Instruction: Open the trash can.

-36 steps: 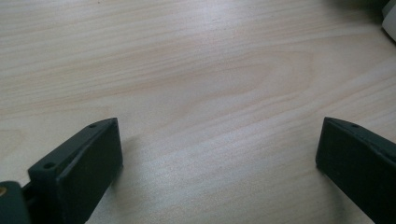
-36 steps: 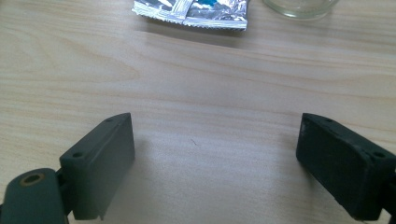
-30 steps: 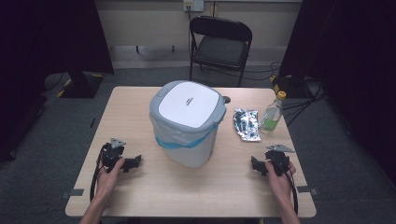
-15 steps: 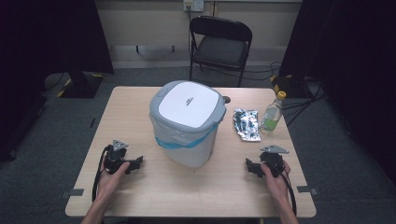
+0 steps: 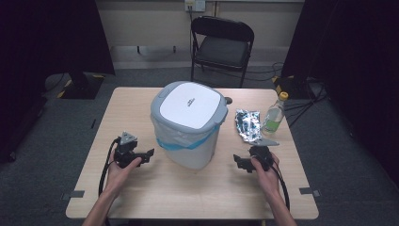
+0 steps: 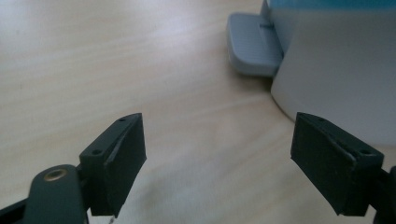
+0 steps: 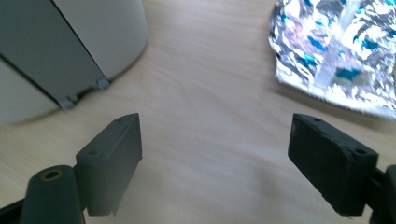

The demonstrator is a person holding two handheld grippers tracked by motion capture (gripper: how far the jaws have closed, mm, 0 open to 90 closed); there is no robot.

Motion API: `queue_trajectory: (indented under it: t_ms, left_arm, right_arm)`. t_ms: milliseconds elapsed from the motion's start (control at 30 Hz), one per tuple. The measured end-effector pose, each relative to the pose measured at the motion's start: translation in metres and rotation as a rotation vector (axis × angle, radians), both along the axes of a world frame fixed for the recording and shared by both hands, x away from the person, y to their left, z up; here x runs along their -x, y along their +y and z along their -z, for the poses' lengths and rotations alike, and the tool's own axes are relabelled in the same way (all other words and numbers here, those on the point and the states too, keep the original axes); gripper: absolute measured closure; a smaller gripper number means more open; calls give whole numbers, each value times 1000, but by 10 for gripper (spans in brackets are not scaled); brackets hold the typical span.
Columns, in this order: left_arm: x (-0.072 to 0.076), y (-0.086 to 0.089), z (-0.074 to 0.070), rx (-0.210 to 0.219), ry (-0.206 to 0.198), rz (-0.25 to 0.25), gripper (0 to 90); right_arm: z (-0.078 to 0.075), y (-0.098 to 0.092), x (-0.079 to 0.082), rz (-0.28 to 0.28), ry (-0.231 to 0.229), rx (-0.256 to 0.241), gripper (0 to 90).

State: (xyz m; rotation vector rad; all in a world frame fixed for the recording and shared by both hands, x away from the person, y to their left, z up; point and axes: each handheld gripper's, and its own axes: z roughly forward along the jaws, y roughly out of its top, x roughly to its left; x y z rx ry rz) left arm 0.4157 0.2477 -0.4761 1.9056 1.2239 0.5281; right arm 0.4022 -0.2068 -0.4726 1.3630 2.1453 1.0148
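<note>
Here, the left gripper (image 5: 147, 154) and right gripper (image 5: 239, 162) flank the lidded bin (image 5: 188, 123) on the table (image 5: 197, 193), fingers (image 6: 114, 156) spread wide and empty.

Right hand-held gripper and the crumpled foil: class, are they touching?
Apart. The right gripper view shows the right hand-held gripper open, with bare table between its jaws and the foil.

Left gripper view: bin (image 6: 336, 70) cut off by top and right edges. Right gripper view: foil wrapper (image 7: 336, 51) blurred, cropped at the upper right corner
</note>
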Motion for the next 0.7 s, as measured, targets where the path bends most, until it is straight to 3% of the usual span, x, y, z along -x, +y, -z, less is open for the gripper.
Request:
queue_trajectory:
  t_ms: [33, 67, 233, 267, 300, 367, 400, 467, 567, 633, 700]
  left_arm:
    - [0, 0, 0, 0, 0, 0, 177]
    - [-8, -2, -1, 36, 8, -13, 177]
    - [-22, -5, 2, 23, 32, 5, 181]
    - [-26, -8, 3, 3, -3, 6, 182]
    - [-28, -9, 4, -13, -7, 0, 183]
    - [-35, -10, 6, -25, 36, 26, 193]
    - [-38, -10, 6, -31, 39, 30, 193]
    - [-44, -12, 2, -82, 2, 8, 196]
    - [-53, -11, -2, -42, 8, 25, 200]
    - [-55, -12, -2, -29, -9, 23, 198]
    - [-57, -12, 1, -2, -18, 55, 197]
  right_arm:
    - [0, 0, 0, 0, 0, 0, 167]
    - [-5, 6, -5, -11, -16, -5, 168]
    - [-13, 22, -13, -41, -46, 12, 168]
    - [-15, 28, -17, -46, -52, -7, 168]
    - [-16, 31, -19, -50, -65, -15, 168]
    - [-17, 34, -21, -53, -68, -28, 169]
    - [-17, 35, -21, -60, -66, -17, 169]
    - [-18, 36, -22, -63, -65, -13, 169]
    - [-21, 38, -23, -68, -71, -31, 169]
    - [-22, 40, -23, -72, -71, -39, 169]
    - [-25, 47, -24, -93, -78, -37, 169]
